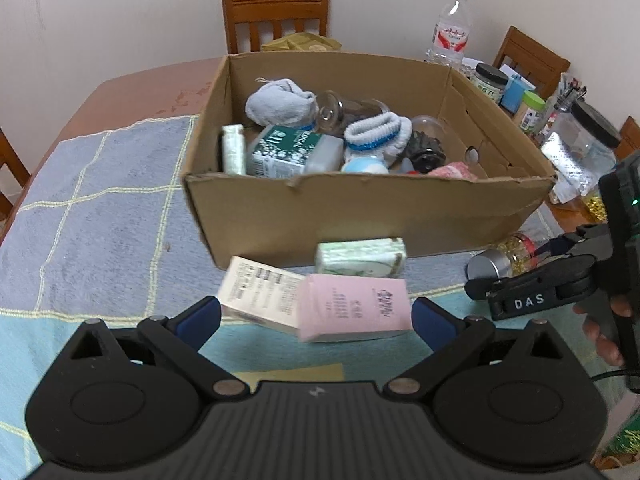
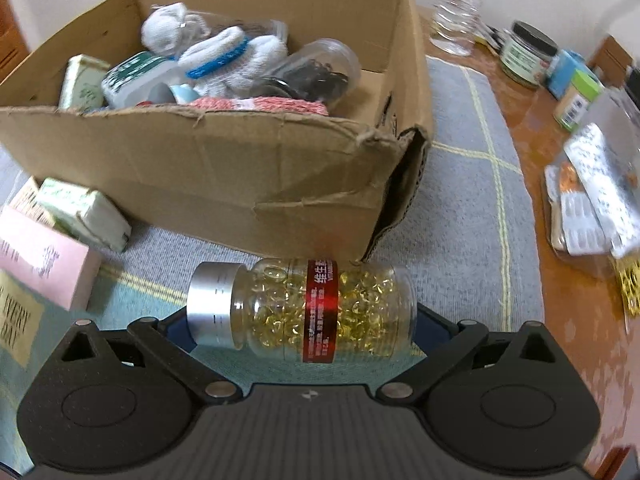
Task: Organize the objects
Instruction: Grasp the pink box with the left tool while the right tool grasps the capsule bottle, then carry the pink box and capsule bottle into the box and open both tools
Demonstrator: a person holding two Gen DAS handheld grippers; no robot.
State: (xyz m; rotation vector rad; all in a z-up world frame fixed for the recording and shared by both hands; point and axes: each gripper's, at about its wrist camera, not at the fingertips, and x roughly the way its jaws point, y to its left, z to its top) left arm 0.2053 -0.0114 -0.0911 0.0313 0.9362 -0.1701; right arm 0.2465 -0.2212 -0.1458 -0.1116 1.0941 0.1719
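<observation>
A cardboard box [image 1: 360,208] [image 2: 192,168] on the checked cloth holds socks, jars and packets. In front of it lie a pink box [image 1: 354,308] [image 2: 44,264] and a green-white packet [image 1: 360,258] [image 2: 86,212]. My left gripper [image 1: 316,316] is open, its blue pads either side of the pink box and touching neither end. A clear bottle of yellow capsules [image 2: 304,312] [image 1: 504,258] with a silver cap lies on its side between the jaws of my right gripper [image 2: 300,330] [image 1: 480,292]; the pads sit at both ends, so they hold it.
A water bottle [image 1: 450,28], jars [image 1: 490,80] and blister packs [image 2: 592,200] crowd the wooden table to the right. Wooden chairs [image 1: 276,16] stand behind the table. A yellow card [image 2: 14,328] lies on the cloth at left.
</observation>
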